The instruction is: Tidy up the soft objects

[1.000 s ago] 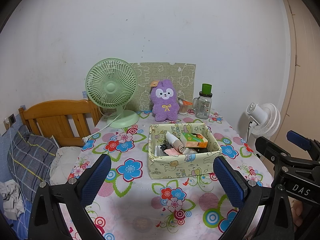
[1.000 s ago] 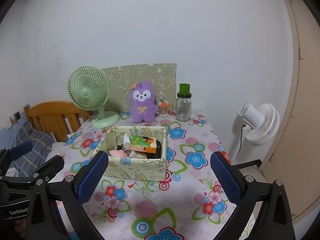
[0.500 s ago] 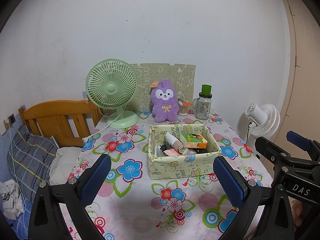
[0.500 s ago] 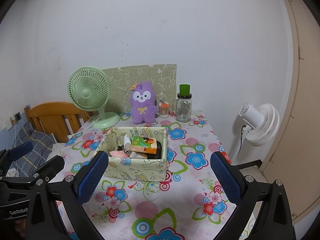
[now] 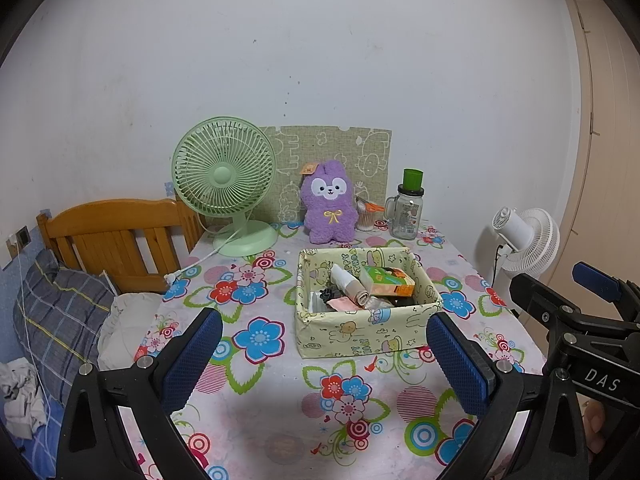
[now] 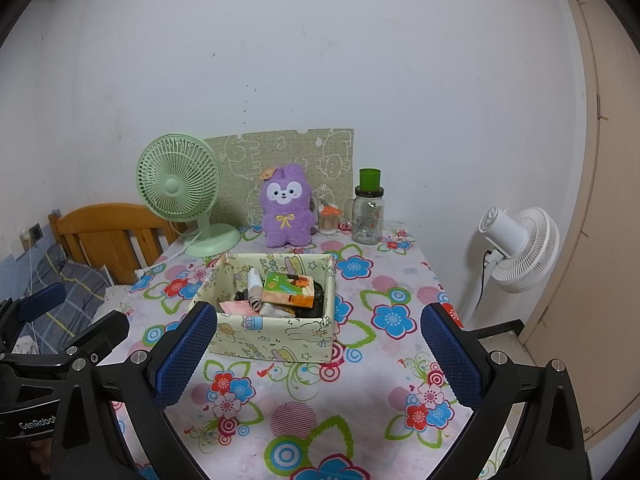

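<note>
Left wrist view: left tongs point(image 5: 320, 360) spread wide, empty, low over the desk point(image 5: 280, 420); the fabric box point(image 5: 366, 336) of soft bits sits just ahead, slightly right. Right wrist view: right tongs point(image 6: 320, 356) spread too, box point(image 6: 276, 340) ahead-left, looking about as near; purple plush point(image 6: 286, 212) upright beyond.

purple plush toy point(image 5: 329, 204), green fan point(image 5: 224, 168), floral tablecloth point(image 5: 280, 400)
</note>
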Available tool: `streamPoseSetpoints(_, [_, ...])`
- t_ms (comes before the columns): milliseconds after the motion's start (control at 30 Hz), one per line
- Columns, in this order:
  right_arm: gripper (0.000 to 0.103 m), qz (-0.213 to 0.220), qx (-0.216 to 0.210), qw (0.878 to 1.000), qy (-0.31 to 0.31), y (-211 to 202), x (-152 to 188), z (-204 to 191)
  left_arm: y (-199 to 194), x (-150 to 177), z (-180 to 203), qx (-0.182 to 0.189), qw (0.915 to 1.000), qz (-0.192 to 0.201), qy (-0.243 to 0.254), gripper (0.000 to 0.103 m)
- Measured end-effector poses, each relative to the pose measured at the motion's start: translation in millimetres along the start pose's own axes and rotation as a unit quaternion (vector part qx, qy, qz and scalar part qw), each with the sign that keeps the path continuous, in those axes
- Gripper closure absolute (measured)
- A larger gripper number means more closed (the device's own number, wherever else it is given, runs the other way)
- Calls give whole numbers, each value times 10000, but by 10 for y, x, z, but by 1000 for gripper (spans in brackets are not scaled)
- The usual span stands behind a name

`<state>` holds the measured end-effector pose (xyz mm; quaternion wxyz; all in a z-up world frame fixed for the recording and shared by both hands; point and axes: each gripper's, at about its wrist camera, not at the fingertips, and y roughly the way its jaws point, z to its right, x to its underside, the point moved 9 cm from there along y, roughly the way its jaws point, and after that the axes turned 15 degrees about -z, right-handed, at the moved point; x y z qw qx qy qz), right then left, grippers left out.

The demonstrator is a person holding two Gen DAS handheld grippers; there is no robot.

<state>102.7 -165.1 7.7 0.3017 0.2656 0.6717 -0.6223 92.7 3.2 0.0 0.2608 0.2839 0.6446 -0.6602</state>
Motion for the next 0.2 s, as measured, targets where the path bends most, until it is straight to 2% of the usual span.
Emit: streamPoseSetpoints(200, [0, -3, 1, 10000, -5, 0, 0, 2, 0, -1, 5, -1, 10000, -3, -4, 0])
